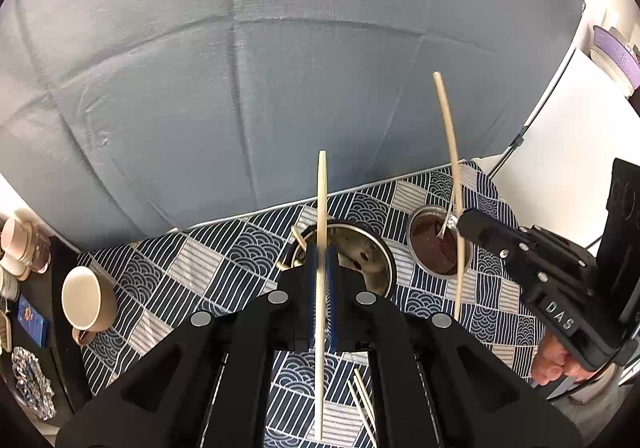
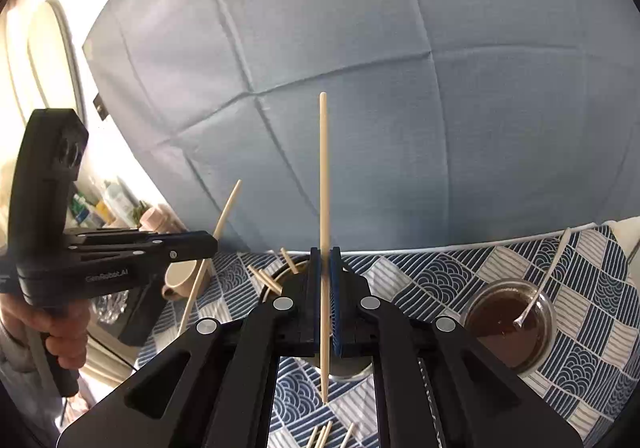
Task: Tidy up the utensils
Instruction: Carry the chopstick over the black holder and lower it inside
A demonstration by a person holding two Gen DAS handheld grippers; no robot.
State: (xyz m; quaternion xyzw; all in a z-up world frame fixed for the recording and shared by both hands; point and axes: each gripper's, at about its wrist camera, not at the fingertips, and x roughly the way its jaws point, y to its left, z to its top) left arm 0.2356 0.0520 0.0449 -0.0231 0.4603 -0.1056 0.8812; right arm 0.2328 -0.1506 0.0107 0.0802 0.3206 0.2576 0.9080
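A: Both grippers are up over the patterned tabletop [image 1: 224, 268], and each is clamped on a single chopstick. The left gripper [image 1: 321, 272] has its chopstick [image 1: 322, 208] pinched between the blue pads, standing nearly upright.

B: Same on the right: the right gripper [image 2: 325, 280] is closed on its chopstick [image 2: 324, 188], with the tip hanging just above the cloth.

A: The steel pot [image 1: 360, 252] sits right behind the left gripper, sticks already leaning in it. I'd say that's the target. Best to keep each stick steep, bring the lower tip over the rim first, then loosen.

B: And go one at a time, so the two long sticks don't cross.

A: The left view alone shows the beige cup [image 1: 86, 298] on its side at the left edge.

B: The right view shows loose chopsticks [image 2: 320, 434] lying near, bottom of frame, and looks well into the brown bowl [image 2: 510, 322] with its spoon [image 2: 540, 288].
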